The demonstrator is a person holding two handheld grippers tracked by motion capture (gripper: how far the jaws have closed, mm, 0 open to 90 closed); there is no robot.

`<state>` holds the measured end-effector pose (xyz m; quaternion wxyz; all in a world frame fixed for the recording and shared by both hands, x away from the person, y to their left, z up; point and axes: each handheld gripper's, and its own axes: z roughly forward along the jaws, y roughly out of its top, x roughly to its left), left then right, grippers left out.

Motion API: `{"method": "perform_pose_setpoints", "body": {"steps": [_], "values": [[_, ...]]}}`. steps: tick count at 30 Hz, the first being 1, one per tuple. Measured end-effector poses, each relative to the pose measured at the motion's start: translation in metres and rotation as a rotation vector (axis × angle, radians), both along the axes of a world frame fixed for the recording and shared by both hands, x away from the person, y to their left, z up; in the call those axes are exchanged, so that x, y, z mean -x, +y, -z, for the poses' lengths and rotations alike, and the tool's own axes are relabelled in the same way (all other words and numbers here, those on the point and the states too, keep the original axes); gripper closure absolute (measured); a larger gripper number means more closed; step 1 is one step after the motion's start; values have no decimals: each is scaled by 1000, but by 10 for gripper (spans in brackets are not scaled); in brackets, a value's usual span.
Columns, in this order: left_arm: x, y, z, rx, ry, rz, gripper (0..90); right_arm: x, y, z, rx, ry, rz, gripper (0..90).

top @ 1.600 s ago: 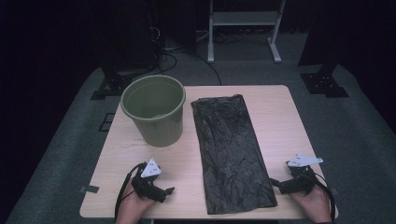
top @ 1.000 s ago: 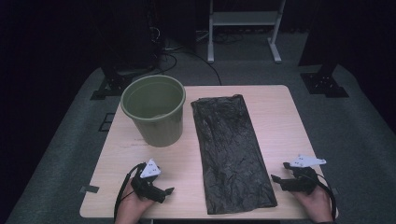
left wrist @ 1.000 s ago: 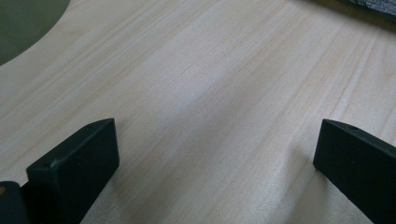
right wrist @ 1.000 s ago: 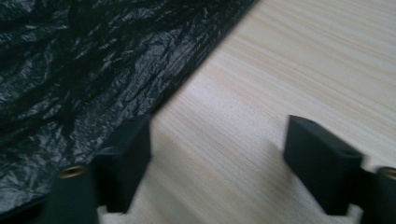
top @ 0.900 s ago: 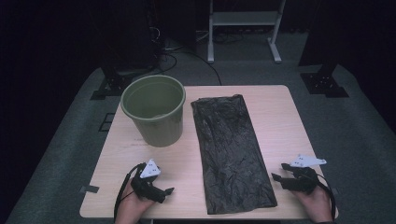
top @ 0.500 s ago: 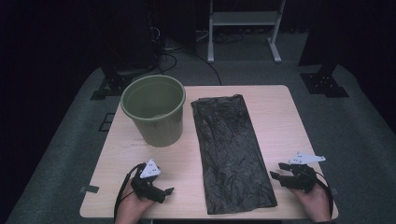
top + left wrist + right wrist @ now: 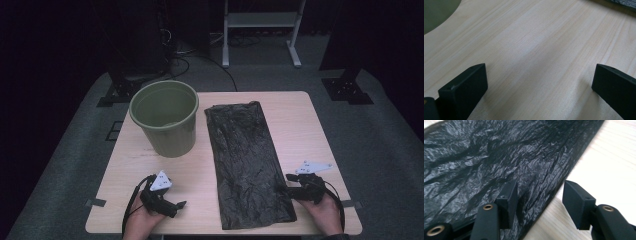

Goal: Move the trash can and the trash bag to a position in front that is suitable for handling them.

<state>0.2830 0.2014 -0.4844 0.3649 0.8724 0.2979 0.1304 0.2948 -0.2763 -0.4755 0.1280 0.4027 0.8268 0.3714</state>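
Currently, as recorded, the right gripper stood at the near right edge of the black plastic bag, which lay flat and lengthwise on the wooden table. In the right gripper view, the right gripper straddled that edge: one jaw sat over the crinkled bag, the other over bare table just beside it. The jaws had just been closing and stood partly spread, with the bag's edge between them; the pads did not yet press on the plastic. The bag extended away from this gripper toward the far side of the table.

The left gripper rested near the front left of the table, well apart from the bag to its right. In the left gripper view, the left gripper showed both jaws spread wide over bare wood, with nothing between them.

A green bucket stood upright beyond the left gripper, just beside the far left edge of the bag.
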Motion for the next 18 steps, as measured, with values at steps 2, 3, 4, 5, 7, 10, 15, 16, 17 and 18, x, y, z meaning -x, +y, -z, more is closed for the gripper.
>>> {"method": "perform_pose_setpoints", "body": {"steps": [2, 3, 4, 5, 7, 10, 15, 16, 17, 18], "values": [[0, 0, 0, 0, 0, 0, 0, -1, 2, 2, 15, -3, -1, 531], [0, 0, 0, 0, 0, 0, 0, -1, 2, 2, 20, -6, 0, 562], [0, 0, 0, 0, 0, 0, 0, -1, 2, 1, 23, -6, 2, 588], [0, 0, 0, 0, 0, 0, 0, -1, 3, 1, 30, -10, 6, 627], [0, 0, 0, 0, 0, 0, 0, 1, 4, 0, 49, -17, 1, 720], [0, 0, 0, 0, 0, 0, 0, 1, 4, 0, 51, -12, -6, 877], [0, 0, 0, 0, 0, 0, 0, 0, 2, 1, 28, 3, -12, 900], [0, 0, 0, 0, 0, 0, 0, 0, 2, 1, 29, 2, -10, 900], [0, 0, 0, 0, 0, 0, 0, 0, 1, 0, 36, 0, -8, 900], [0, 0, 0, 0, 0, 0, 0, 0, 0, 0, 42, -4, -5, 900]]}}
